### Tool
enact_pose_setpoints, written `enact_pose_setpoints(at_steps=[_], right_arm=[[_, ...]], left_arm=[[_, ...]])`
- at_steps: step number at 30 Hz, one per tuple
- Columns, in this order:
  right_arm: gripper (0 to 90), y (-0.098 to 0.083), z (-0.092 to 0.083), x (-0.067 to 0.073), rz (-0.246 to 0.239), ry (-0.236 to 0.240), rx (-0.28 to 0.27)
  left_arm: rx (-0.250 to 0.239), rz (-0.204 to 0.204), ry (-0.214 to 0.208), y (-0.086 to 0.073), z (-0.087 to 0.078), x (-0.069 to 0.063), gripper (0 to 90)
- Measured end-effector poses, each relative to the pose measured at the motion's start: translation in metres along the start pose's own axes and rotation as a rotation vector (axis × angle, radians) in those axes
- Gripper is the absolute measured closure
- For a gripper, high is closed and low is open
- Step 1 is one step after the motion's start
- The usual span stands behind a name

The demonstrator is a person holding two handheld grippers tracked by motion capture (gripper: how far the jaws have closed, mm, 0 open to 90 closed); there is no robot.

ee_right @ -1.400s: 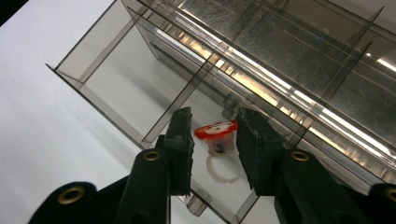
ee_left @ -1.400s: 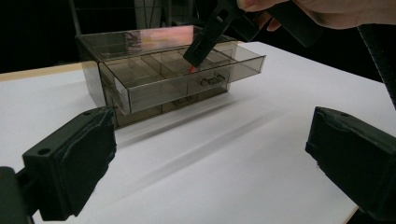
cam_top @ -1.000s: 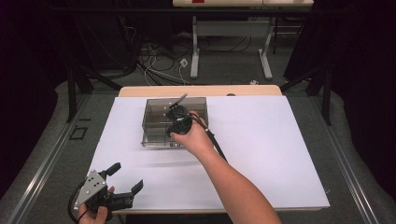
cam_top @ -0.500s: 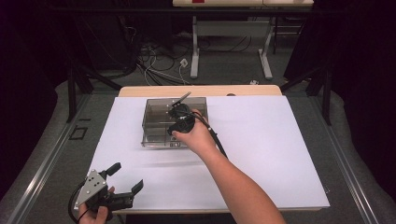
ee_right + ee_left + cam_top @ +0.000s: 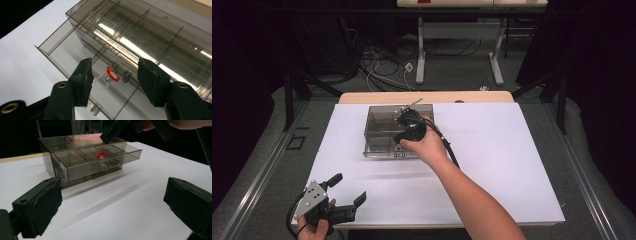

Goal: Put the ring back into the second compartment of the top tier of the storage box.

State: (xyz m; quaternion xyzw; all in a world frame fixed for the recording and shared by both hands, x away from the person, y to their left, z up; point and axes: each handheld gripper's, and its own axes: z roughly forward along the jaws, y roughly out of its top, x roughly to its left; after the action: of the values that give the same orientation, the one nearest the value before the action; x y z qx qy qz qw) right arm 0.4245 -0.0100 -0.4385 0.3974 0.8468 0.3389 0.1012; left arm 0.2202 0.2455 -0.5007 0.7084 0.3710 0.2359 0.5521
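A smoky clear drawer box (image 5: pixel 382 125) stands at the far middle of the white table, its top drawer (image 5: pixel 82 165) pulled out. In one drawer compartment lies a small white ring with a red top (image 5: pixel 110 75), also visible in the left gripper view (image 5: pixel 101 157). My right gripper (image 5: pixel 404 130) hangs just over that compartment (image 5: pixel 116 77). Its jaws have just been opening and stand apart above the ring without touching it. My left gripper (image 5: pixel 348 189) rests by the table's near left corner, open and holding nothing (image 5: pixel 112 202).
The white sheet (image 5: pixel 502 165) covers most of the table, and a wooden strip (image 5: pixel 432 96) shows at its far edge. The right gripper's cable (image 5: pixel 451 150) trails along the forearm. Beyond the table are floor cables and a stand's legs (image 5: pixel 419 65).
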Motion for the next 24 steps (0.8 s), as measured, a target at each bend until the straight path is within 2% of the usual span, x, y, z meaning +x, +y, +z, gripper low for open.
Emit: enact_pose_setpoints(at_steps=[4, 5, 7, 9, 15, 20, 24], right_arm=[[42.7, -0.002, -0.004, -0.003, -0.025, 0.003, -0.042], [42.6, -0.003, -0.005, -0.003, -0.032, 0.003, -0.067], [41.4, -0.004, -0.009, -0.004, -0.048, 0.006, -0.069], [40.3, -0.005, -0.01, -0.005, -0.067, 0.005, -0.1], [36.5, -0.009, -0.019, -0.002, -0.089, -0.001, -0.102], [30.7, -0.015, -0.032, 0.002, -0.12, 0.0, -0.169], [27.7, -0.024, -0.043, 0.0, -0.153, -0.018, -0.208]], left_arm=[[-0.001, -0.001, -0.004, 0.001, 0.003, 0.001, 1.6], [0.0, 0.003, -0.006, 0.001, 0.004, 0.001, 1.6], [0.002, 0.003, -0.01, 0.002, 0.006, 0.001, 1.6], [0.0, 0.003, -0.014, 0.002, 0.007, 0.0, 1.6], [0.004, 0.005, -0.022, 0.003, 0.009, 0.001, 1.6], [0.003, 0.003, -0.028, 0.003, 0.012, 0.0, 1.6], [0.004, 0.008, -0.03, 0.003, 0.014, 0.0, 1.6]])
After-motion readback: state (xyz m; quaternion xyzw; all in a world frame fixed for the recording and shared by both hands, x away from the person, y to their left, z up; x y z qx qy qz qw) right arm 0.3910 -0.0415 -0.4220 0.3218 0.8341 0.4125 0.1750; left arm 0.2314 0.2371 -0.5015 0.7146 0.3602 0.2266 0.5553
